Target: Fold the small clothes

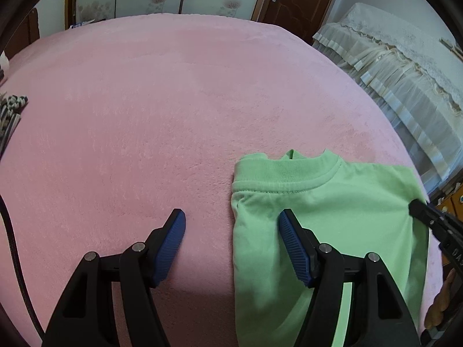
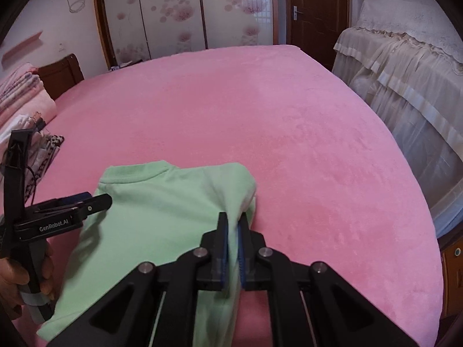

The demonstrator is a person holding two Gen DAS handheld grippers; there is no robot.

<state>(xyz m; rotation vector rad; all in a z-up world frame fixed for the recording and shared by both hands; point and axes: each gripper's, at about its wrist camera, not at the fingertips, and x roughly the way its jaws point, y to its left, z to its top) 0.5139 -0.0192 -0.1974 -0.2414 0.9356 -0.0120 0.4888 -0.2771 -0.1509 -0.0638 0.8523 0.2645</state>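
The green shirt (image 2: pixel 150 217) lies on the near part of the pink bed (image 2: pixel 260 115), its right edge pinched and lifted by the right gripper (image 2: pixel 233 228) for folding, while the left gripper (image 1: pixel 231 225) hangs open, straddling its left edge, evidently ready to hold or grasp it.

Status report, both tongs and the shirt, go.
Left tongs open, straddling the left edge of the light green cotton T-shirt. Right tongs shut on its right edge, fabric lifted. Pink plush bedspread ahead unobstructed.
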